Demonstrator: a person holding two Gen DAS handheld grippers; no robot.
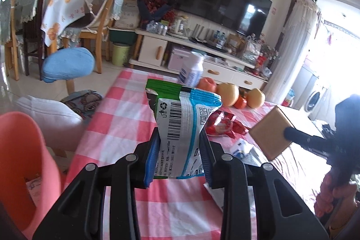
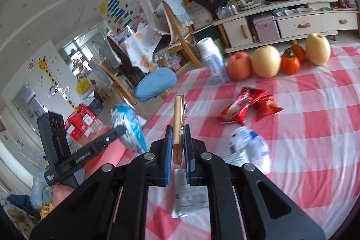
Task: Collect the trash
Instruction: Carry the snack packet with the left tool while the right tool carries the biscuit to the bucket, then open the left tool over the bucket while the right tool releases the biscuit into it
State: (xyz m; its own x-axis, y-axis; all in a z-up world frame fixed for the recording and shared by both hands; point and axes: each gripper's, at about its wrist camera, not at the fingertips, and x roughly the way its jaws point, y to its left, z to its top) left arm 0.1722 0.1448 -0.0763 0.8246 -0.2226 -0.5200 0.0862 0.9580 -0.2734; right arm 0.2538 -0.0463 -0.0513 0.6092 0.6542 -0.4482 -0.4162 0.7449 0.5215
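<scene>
Left wrist view: the left gripper (image 1: pixel 178 143) pinches a crinkly blue-and-white snack bag (image 1: pixel 183 120) above the checked tablecloth (image 1: pixel 126 109); a coral plastic bin (image 1: pixel 24 161) at left holds paper.

Right wrist view: the right gripper (image 2: pixel 178 138) clamps a flat brown packet (image 2: pixel 178 120) edge-on. Two glossy red wrappers (image 2: pixel 248 107) lie near five round fruits (image 2: pixel 266 62).

1. A table under a pink-and-white checked cloth (image 2: pixel 303 118) carried everything, reaching ahead of both grippers.
2. Ahead and right of the right gripper (image 2: pixel 177 145) lay a red wrapper (image 2: pixel 247 107); nearer, a crumpled white-and-blue packet (image 2: pixel 252 145).
3. Far ahead stood a white bottle (image 2: pixel 212 60), an apple (image 2: pixel 238 69), two pears (image 2: pixel 266 62) and oranges (image 2: pixel 290 63).
</scene>
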